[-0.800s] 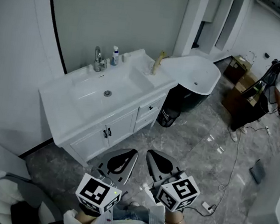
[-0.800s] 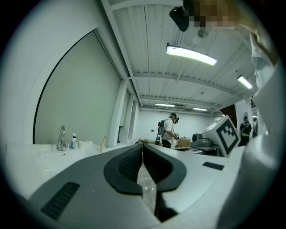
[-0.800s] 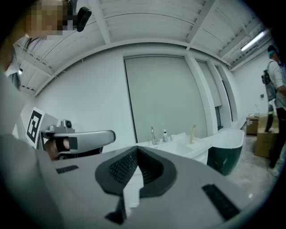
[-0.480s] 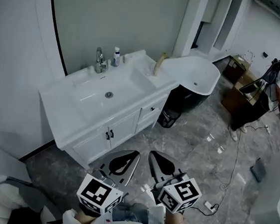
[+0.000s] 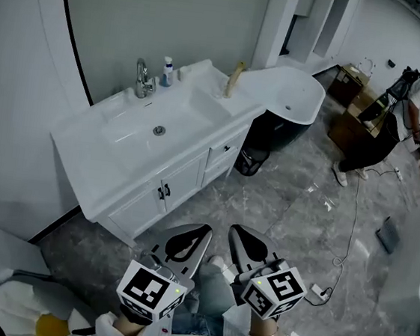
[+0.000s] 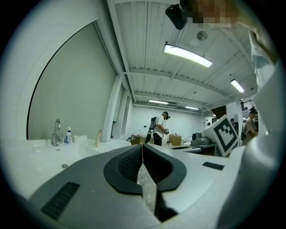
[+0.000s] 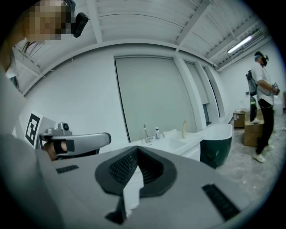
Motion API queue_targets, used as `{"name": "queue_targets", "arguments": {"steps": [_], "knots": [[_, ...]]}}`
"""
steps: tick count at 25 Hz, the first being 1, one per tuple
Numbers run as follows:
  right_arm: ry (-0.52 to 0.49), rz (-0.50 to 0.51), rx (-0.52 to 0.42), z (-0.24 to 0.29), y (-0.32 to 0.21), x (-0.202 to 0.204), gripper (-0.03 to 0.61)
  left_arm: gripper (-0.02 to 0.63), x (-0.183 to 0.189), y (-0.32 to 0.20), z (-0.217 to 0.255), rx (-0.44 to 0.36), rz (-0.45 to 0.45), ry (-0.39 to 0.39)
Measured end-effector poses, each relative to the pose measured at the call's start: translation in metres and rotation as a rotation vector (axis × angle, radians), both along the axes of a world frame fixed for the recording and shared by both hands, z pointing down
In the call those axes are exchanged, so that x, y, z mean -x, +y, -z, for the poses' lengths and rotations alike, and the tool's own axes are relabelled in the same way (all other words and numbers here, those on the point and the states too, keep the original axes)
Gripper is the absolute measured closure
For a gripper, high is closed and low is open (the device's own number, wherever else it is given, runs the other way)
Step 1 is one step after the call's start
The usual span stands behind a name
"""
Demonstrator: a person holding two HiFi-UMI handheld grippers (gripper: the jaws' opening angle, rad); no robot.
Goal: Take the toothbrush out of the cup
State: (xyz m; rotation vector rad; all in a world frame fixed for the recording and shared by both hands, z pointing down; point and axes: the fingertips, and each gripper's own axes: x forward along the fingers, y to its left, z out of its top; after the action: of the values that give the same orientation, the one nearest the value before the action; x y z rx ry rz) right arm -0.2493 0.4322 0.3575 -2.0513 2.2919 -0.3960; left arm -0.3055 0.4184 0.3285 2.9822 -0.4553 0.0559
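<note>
Jaws pressed together, empty, on left gripper (image 6: 142, 147) and right gripper (image 7: 136, 151); vanity (image 5: 80, 152) well apart; step closer, spread jaws before reaching toothbrush

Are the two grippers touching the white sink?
No, the left gripper and right gripper are held over the grey floor, well short of the sink cabinet.

A small white cup (image 5: 184, 69) stands upright at the back edge of the white vanity (image 5: 84, 149), upper left of centre in the head view; the toothbrush is too small to make out
</note>
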Motion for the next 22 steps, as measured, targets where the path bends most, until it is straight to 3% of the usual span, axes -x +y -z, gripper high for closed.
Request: {"name": "queue_targets", "arguments": {"steps": [13,22], "knots": [[-0.027,0.012,0.023,-0.014,-0.048,-0.034,0.567,0.592,-0.03,-0.047,-0.009,0.014,0.015,-0.008],[-0.025,0.046,0.032,-0.014,-0.123,-0.092,0.566,0.592,-0.093,-0.125,-0.007,0.022,0.029,0.003]]}}
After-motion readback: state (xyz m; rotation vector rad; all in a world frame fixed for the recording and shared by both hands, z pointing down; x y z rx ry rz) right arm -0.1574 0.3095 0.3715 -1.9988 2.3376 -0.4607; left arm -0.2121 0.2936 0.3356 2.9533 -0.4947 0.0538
